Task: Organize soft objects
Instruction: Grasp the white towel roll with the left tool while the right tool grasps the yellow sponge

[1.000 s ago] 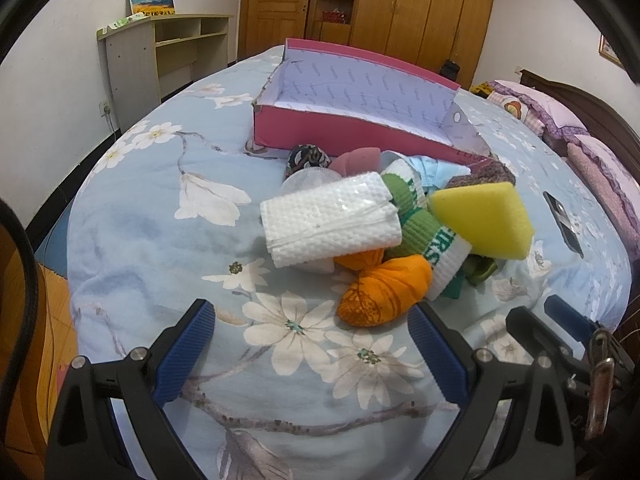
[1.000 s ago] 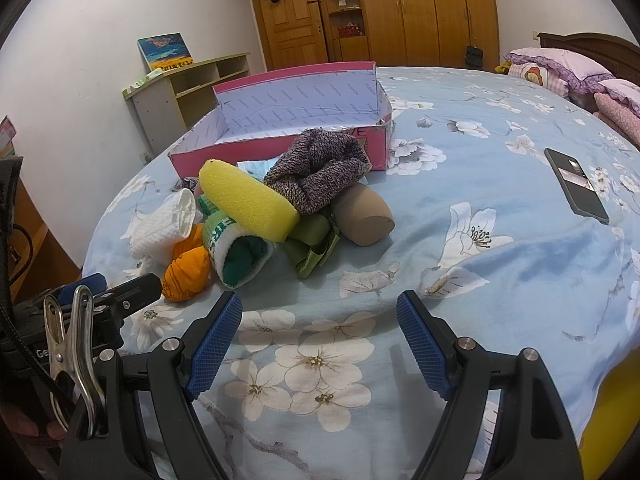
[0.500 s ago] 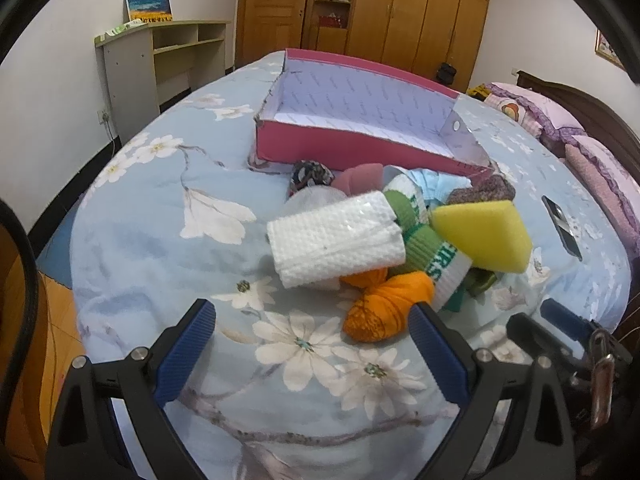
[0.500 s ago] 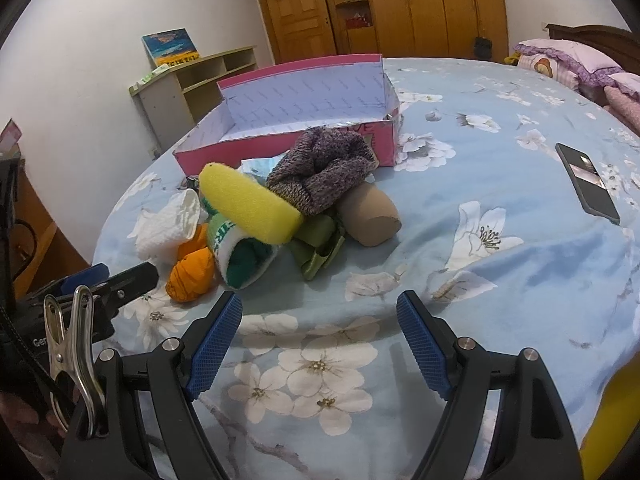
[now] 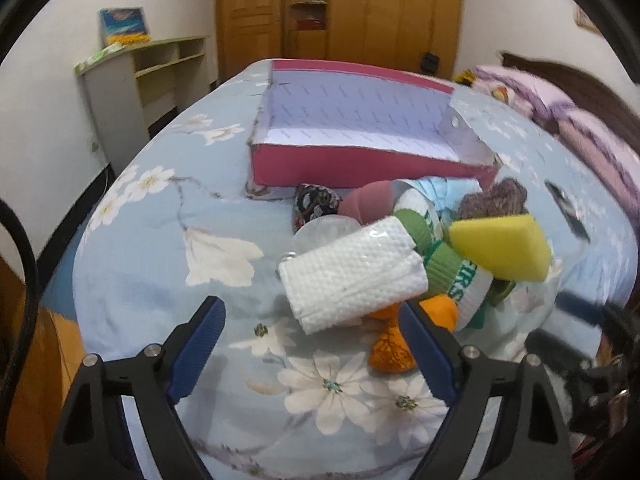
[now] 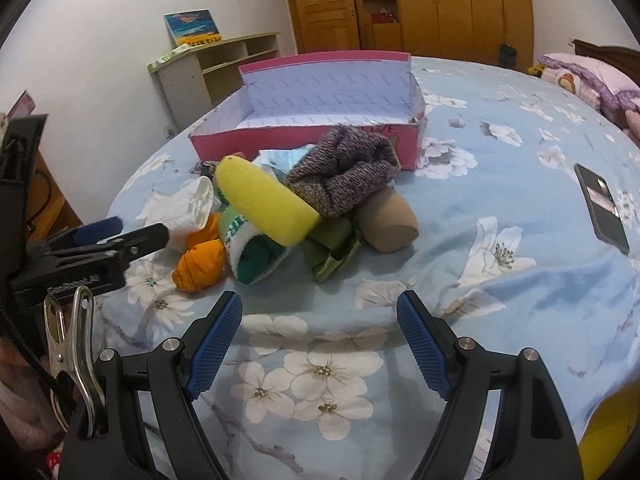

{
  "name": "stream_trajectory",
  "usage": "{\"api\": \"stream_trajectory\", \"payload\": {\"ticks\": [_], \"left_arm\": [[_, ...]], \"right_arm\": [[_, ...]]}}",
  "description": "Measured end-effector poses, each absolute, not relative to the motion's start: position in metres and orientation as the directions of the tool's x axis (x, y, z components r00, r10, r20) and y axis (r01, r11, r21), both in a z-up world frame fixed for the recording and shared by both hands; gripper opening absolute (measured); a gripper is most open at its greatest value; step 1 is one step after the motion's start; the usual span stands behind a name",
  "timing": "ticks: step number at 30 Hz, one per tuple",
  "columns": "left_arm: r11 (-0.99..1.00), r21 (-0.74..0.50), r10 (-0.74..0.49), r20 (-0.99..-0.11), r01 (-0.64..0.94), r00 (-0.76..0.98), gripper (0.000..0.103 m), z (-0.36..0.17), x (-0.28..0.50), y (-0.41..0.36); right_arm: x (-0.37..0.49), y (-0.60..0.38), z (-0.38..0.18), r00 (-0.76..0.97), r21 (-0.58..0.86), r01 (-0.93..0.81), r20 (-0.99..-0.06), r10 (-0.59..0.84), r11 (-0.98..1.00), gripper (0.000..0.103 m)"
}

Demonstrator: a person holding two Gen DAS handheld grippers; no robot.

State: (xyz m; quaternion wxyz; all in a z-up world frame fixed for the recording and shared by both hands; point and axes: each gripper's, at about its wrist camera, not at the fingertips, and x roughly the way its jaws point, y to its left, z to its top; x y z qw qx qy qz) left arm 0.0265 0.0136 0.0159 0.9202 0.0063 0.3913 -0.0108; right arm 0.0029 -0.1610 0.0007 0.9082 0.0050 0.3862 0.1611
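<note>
Since the earlier frame the left claw (image 5: 312,340) had advanced toward the pile, so its right finger now overlapped the orange fabric bundle (image 5: 390,350); the right claw (image 6: 320,340) had also drawn nearer. Both claws were spread wide, holding nothing. The soft things lay heaped on the floral bedspread (image 5: 152,248), just in front of one pink cardboard box (image 5: 352,160): one white wrapped towel roll (image 5: 352,276), one yellow sponge (image 6: 264,208), one purple knitted item (image 6: 344,172), one tan stocking roll (image 6: 388,222). A green-and-white sock (image 5: 460,276) carried letters, partly hidden, ending in "RS". One black phone (image 6: 602,208) lay well apart on the bed.
</note>
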Motion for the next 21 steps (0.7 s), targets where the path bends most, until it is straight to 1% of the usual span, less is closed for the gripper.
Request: {"api": "stream_trajectory", "payload": {"ticks": [3,7,10,12,15,18,19,20,21], "left_arm": [[0.993,0.079,-0.004,-0.718,0.087,0.696,0.091,0.016,0.030,0.006],[0.977,0.135,-0.018,-0.721,0.166,0.693,0.091,0.012,0.031,-0.004],[0.971,0.169,0.004,-0.717,0.168,0.697,0.091,0.008,0.034,-0.006],[0.971,0.177,0.012,-0.713,0.163,0.701,0.089,0.006,0.038,-0.006],[0.973,0.159,-0.002,-0.718,0.167,0.696,0.086,0.005,0.043,-0.002],[0.970,0.150,-0.028,-0.718,0.194,0.695,0.081,0.004,0.048,-0.001],[0.969,0.148,-0.034,-0.718,0.200,0.695,0.077,0.005,0.049,-0.001],[0.968,0.141,-0.044,-0.717,0.206,0.696,0.070,0.005,0.050,-0.001],[0.968,0.131,-0.054,-0.720,0.212,0.692,0.067,0.005,0.052,0.000]], "right_arm": [[0.005,-0.159,0.003,0.645,0.121,-0.313,-0.701,0.304,0.942,0.082],[0.012,-0.157,0.005,0.629,0.135,-0.325,-0.708,0.321,0.936,0.081],[0.014,-0.156,0.011,0.638,0.123,-0.331,-0.701,0.318,0.935,0.075],[0.013,-0.153,0.017,0.650,0.118,-0.342,-0.687,0.325,0.932,0.074],[0.014,-0.148,0.025,0.660,0.108,-0.360,-0.673,0.334,0.927,0.068],[0.018,-0.139,0.031,0.673,0.074,-0.383,-0.661,0.332,0.921,0.062],[0.019,-0.138,0.032,0.674,0.068,-0.388,-0.659,0.333,0.919,0.058],[0.020,-0.135,0.034,0.676,0.061,-0.398,-0.655,0.338,0.915,0.056],[0.022,-0.131,0.035,0.677,0.055,-0.410,-0.650,0.344,0.910,0.054]]}}
